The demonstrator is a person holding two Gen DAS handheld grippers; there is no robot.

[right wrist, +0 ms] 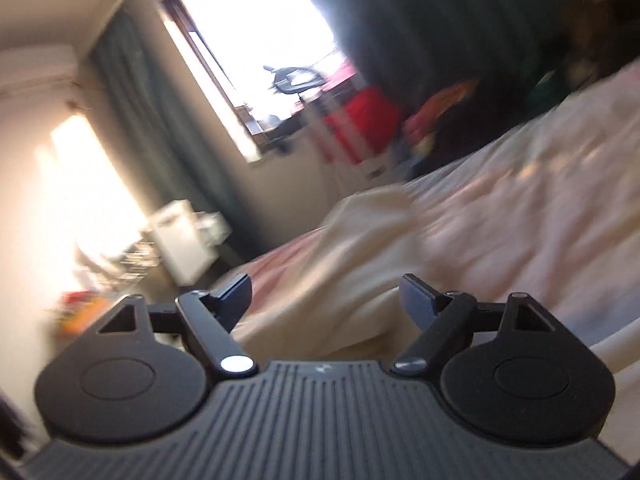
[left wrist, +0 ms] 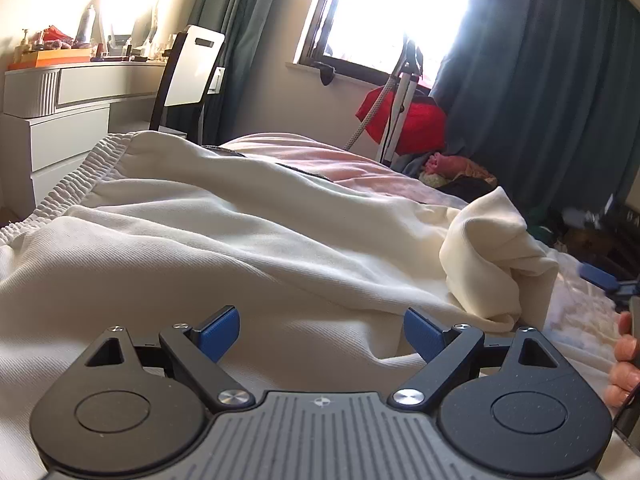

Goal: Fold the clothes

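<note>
A cream garment (left wrist: 224,232) with an elastic waistband (left wrist: 68,184) lies spread over the bed, one end bunched into a lump (left wrist: 492,256) at the right. My left gripper (left wrist: 322,330) hovers low over the cloth, open, with nothing between its blue pads (left wrist: 220,330). In the blurred, tilted right wrist view my right gripper (right wrist: 326,300) stands open above the same cream cloth (right wrist: 360,248), and its jaws hold nothing. A hand (left wrist: 624,360) shows at the right edge of the left wrist view.
The pink bedsheet (left wrist: 340,160) lies under the garment. A white dresser (left wrist: 60,120) with clutter and a chair (left wrist: 188,76) stand at the far left. A window (left wrist: 392,12), dark curtains (left wrist: 540,100), a red bag (left wrist: 408,120) and a clothes pile (left wrist: 452,168) are beyond the bed.
</note>
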